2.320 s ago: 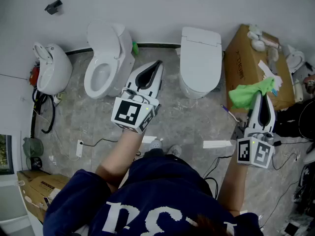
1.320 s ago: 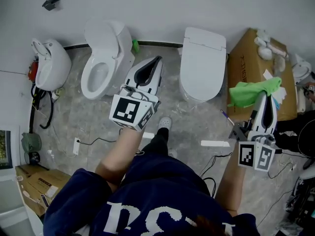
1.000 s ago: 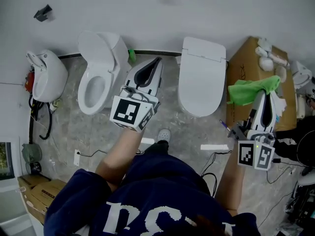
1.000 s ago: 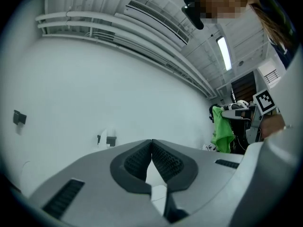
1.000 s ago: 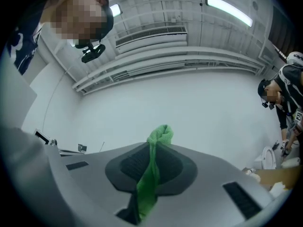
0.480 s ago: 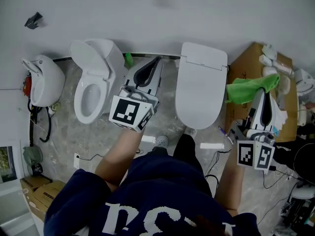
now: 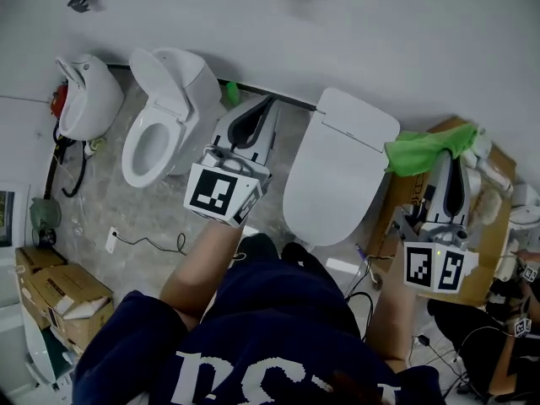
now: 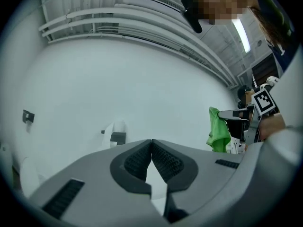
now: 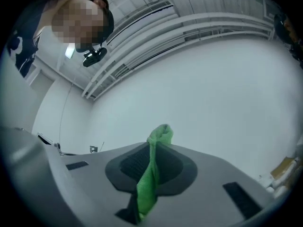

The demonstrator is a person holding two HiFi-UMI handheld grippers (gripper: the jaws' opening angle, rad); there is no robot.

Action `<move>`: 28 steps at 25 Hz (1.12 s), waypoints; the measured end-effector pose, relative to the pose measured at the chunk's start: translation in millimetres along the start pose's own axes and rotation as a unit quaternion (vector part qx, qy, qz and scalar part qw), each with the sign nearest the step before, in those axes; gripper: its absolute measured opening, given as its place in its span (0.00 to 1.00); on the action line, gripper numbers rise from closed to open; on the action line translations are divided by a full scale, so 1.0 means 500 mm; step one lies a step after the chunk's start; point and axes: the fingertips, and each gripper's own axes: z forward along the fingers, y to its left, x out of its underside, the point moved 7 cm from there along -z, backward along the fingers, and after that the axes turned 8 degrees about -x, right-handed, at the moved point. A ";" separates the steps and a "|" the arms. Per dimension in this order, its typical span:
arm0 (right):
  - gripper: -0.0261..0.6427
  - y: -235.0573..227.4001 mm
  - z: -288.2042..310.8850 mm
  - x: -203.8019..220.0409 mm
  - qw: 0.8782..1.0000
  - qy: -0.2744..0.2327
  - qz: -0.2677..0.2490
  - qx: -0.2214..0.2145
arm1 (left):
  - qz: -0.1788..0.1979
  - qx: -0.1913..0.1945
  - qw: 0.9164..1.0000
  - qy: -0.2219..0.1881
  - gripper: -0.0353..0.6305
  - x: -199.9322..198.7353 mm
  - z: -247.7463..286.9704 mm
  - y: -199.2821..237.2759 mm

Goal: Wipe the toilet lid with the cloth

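Since earlier: the closed toilet lid (image 7: 337,175) has drawn nearer and swung to a slant. It now fills the gap between my two grippers, and the cardboard box (image 7: 395,205) has slipped behind the right one.
Right gripper (image 7: 453,157): jaws clamped on the green cloth (image 7: 426,148), with a fold pinched between the pads and a tuft poking past the tips.
Left gripper (image 7: 272,101): jaws pressed together with nothing in them, aimed at the bare wall (image 8: 118,79).
Cloth to lid: the lid lies left of the right gripper and below its tips. The cloth's free end hangs over the lid's right rear corner; I cannot tell how high above it.
Lid axis: the long way runs from down-left of the right gripper up toward the wall.
Nearer hand: the right, I judge, since it carries the cloth.
Next move: as I read it, swing the right gripper leftward and lower it until the cloth lies flat on the lid.
Open toilet (image 7: 160,125): sits off the left gripper's left side, not involved.
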 end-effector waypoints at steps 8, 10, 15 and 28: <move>0.12 -0.094 0.076 0.099 0.999 0.027 0.037 -0.014 | -0.010 -0.036 0.999 0.009 0.08 0.065 0.087 0.000; 0.12 -0.102 0.094 0.131 0.998 0.038 0.043 -0.012 | -0.013 -0.039 0.999 0.013 0.08 0.091 0.110 0.014; 0.12 -0.099 0.148 0.213 0.996 0.065 0.052 0.003 | -0.023 -0.028 0.999 0.014 0.08 0.150 0.176 0.059; 0.12 -0.103 0.271 0.536 0.984 0.167 0.049 0.038 | -0.042 0.024 0.996 0.073 0.08 0.409 0.364 0.183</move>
